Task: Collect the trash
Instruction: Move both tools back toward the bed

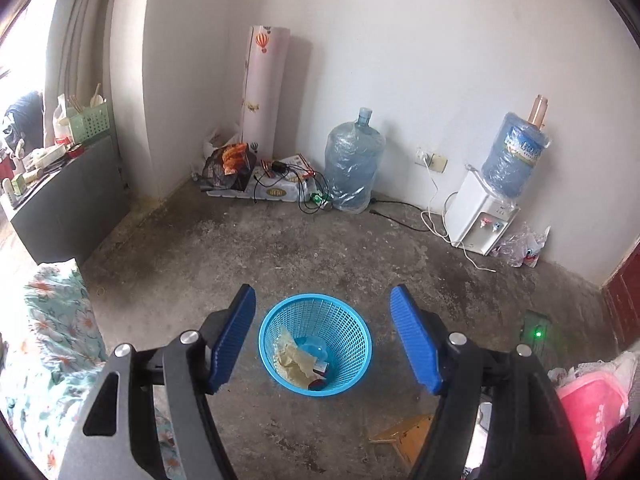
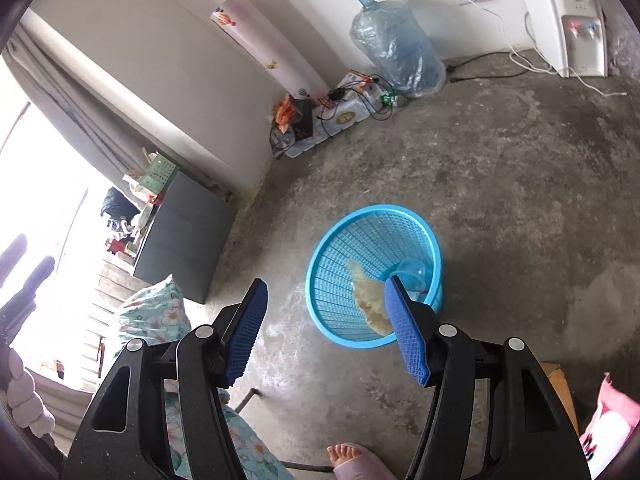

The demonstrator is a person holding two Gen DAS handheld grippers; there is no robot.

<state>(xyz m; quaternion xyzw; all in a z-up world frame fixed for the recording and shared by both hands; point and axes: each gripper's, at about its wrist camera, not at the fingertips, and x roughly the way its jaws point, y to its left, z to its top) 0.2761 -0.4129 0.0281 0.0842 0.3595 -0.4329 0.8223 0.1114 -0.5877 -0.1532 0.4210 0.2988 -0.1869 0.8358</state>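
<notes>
The left gripper [image 1: 323,304] hung with its jaws spread and nothing between them, above the blue basket [image 1: 352,334] on the concrete floor [image 1: 280,248]. The right gripper [image 2: 326,294] was also spread and empty, its right pad overlapping the basket's [image 2: 332,248] near rim in that view. Crumpled paper [image 1: 294,360] and small scraps lay in the basket. A water jug [image 1: 352,164] and dispenser [image 1: 480,220] stood by the far wall. A slippered foot [image 2: 352,460] showed at the bottom edge.

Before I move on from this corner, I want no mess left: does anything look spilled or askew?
Nothing spilled. The blue basket stands upright with the trash inside. Only the black cables sprawl loose over the boxes by the wall.
</notes>
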